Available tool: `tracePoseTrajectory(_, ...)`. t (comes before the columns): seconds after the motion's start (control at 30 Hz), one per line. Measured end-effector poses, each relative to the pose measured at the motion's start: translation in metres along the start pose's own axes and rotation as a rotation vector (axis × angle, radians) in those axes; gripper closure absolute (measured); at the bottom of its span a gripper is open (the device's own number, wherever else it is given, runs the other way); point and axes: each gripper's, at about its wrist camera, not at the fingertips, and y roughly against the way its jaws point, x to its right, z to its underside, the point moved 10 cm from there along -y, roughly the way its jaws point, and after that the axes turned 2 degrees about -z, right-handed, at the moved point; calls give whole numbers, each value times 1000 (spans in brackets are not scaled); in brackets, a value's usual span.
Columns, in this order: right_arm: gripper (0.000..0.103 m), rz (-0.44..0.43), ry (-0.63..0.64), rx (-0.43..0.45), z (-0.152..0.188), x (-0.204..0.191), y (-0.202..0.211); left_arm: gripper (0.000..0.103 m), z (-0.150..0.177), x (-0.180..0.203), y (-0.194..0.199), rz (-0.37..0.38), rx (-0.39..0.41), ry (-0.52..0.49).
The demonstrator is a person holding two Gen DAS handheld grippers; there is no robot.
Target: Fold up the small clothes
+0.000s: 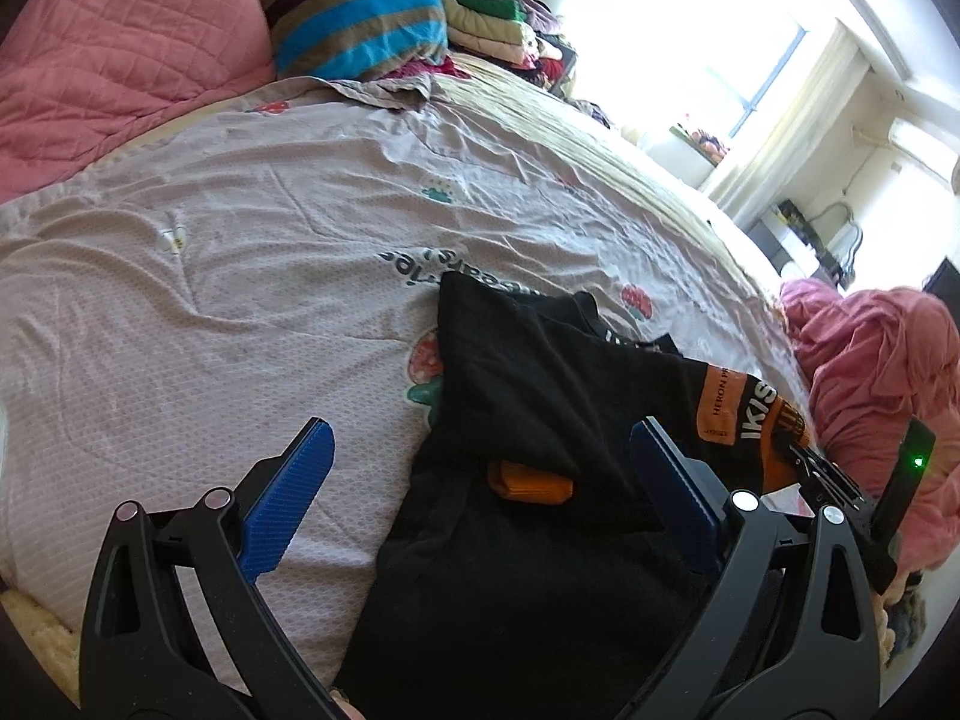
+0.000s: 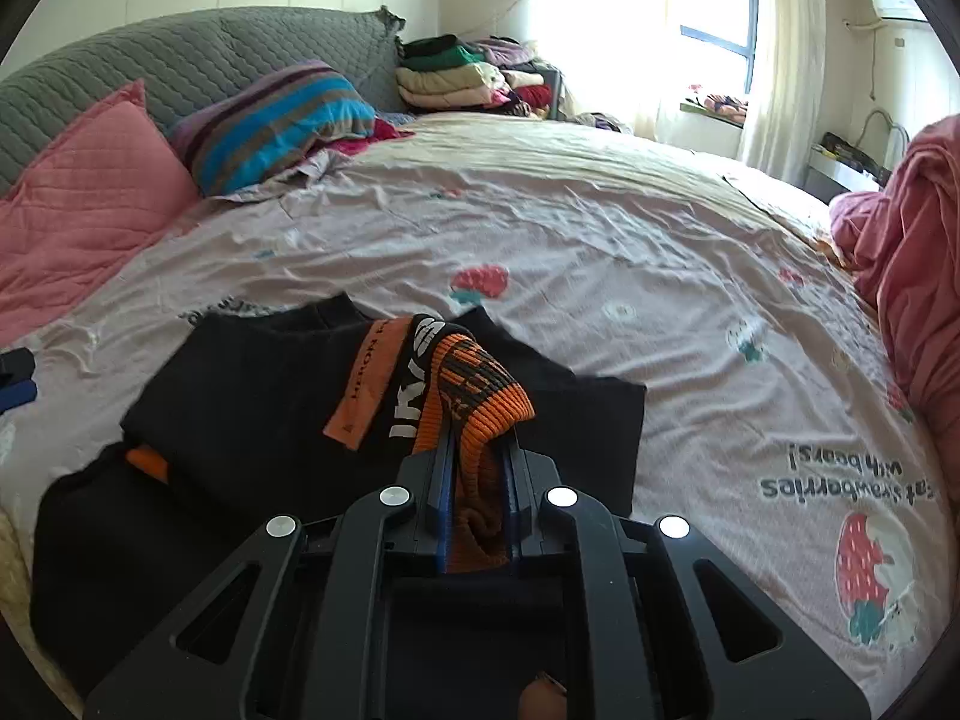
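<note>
Right claw [image 2: 474,450] pinches the orange cuff [image 2: 480,396] of the black top [image 2: 252,408] on the bed [image 2: 600,252]; left claw [image 1: 480,468] gapes wide.

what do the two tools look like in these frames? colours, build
Both match: black plastic linkage frames with triangular cut-outs and round silver pivot pins. Left tool has ribbed blue finger pads. Right tool shows the same blue along its pad edges. No cables or sleeves visible.

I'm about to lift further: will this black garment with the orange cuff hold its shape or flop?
Likely floppy: the orange ribbed cuff bunches and droops over the right claw, which is shut on it. The black garment already lies creased in soft layers on the bedsheet, so it will probably sag and trail. It looks light.
</note>
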Motion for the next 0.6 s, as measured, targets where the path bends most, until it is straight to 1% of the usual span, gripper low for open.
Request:
tracePoseTrajectory(0.17, 91, 13, -4, -21, 13, 2, -5, 11, 3, 21, -19, -7, -27, -68)
tracePoseTrajectory(0.3, 91, 22, 1, -33, 18, 3, -8, 11, 6, 31, -39, -29, -54, -115)
tracePoseTrajectory(0.4, 90, 25, 2, -40, 19, 4, -9, 11, 10, 37, -55, -24, -86, -125)
tracePoseTrajectory(0.6, 85, 37, -10, -55, 22, 9, -12, 11, 12, 50, -69, -6, -96, -145)
